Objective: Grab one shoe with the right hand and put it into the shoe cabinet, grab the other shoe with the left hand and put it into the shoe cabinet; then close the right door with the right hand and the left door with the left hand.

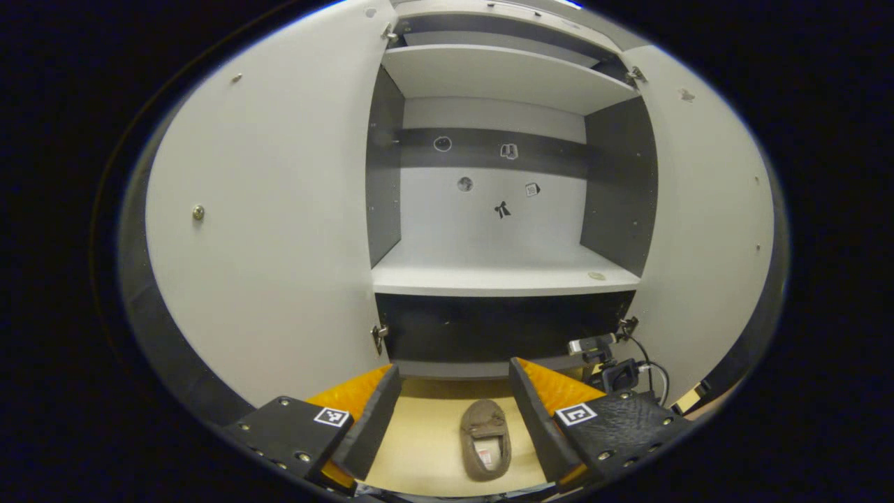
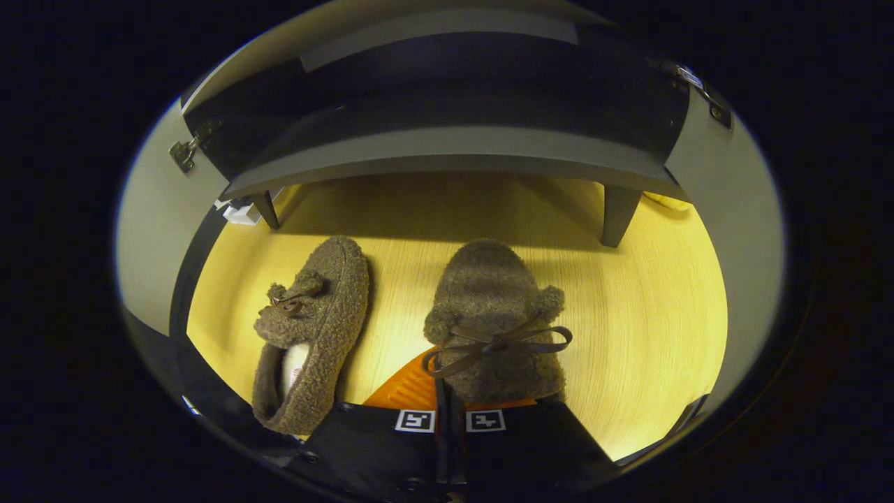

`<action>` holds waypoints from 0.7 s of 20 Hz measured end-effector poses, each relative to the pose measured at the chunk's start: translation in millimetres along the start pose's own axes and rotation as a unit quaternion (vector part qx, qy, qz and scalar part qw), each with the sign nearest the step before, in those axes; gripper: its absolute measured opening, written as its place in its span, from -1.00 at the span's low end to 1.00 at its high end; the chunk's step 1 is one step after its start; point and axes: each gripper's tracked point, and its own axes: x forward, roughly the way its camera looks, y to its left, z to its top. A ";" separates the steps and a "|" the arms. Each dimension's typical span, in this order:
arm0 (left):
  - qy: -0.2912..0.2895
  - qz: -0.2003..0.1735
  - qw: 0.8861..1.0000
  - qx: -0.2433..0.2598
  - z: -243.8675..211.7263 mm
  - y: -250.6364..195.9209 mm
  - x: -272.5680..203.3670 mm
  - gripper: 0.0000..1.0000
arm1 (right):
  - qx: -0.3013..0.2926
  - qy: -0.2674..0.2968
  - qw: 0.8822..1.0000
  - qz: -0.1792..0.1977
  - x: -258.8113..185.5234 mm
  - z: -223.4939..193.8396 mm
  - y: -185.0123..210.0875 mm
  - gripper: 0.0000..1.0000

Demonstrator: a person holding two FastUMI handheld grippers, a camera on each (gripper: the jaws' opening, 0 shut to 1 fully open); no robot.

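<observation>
Behind the right shoe (image 2: 496,314), the right gripper (image 2: 450,409) hides its fingertips, and what the fingers grip cannot be told from here.

Your left gripper view faces the open shoe cabinet (image 1: 499,272) from farther back | right gripper view looks down, close over the shoes (image 2: 492,314) | both share the floor (image 1: 426,433).

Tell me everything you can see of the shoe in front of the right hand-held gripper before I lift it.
The shoe is a brown, fuzzy, fleece-like slipper with a rounded toe, two small pompoms and a thin dark ribbon bow across its top. It rests flat on the yellow wooden floor, toe pointing toward the cabinet's base, just short of it. The right hand-held gripper appears closed at its heel; the contact itself is hidden. The other shoe lies apart, beside it.
</observation>
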 end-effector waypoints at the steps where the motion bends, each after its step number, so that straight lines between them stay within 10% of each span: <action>1: 0.002 -0.001 1.000 0.000 -1.5 -0.1 0.4 0.81 | 0.003 0.004 1.000 0.004 -4.9 -1.6 0.8 -0.95; 14: -0.019 -0.073 0.996 0.045 8.2 15.8 -17.1 0.81 | 0.029 -0.065 0.997 -0.020 -124.8 -0.9 28.2 -1.00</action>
